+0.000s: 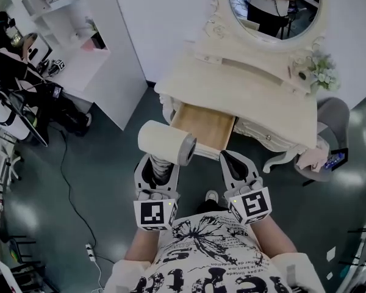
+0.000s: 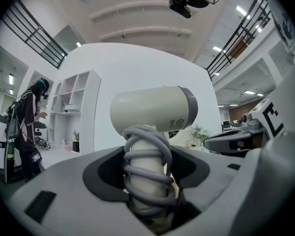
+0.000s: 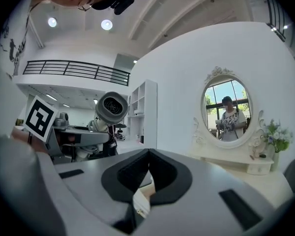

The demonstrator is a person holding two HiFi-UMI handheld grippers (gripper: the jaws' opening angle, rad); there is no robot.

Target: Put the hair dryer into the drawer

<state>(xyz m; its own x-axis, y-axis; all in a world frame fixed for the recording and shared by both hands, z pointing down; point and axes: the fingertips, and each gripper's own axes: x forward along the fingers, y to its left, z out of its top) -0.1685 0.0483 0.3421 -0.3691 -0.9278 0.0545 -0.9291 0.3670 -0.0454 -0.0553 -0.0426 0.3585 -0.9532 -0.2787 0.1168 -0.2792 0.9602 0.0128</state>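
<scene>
A cream hair dryer [image 1: 165, 142] with a grey nozzle stands upright in my left gripper [image 1: 158, 166], its grey cord wound round the handle. In the left gripper view the jaws press on that wrapped handle [image 2: 147, 173] and the barrel [image 2: 152, 109] lies across above them. Just ahead, the wooden drawer [image 1: 204, 127] of the cream vanity table [image 1: 250, 96] is pulled out. My right gripper [image 1: 233, 160] hangs beside the dryer, before the drawer's right corner, shut and holding nothing [image 3: 147, 154]. From the right gripper view the dryer [image 3: 110, 108] shows nozzle-on at the left.
An oval mirror [image 1: 274, 5] and a small flower pot [image 1: 323, 72] stand on the vanity. A grey chair [image 1: 332, 118] is at its right, a white shelf unit [image 1: 79, 47] and a person [image 1: 6, 60] at the left. A cable with a power strip [image 1: 88, 249] lies on the floor.
</scene>
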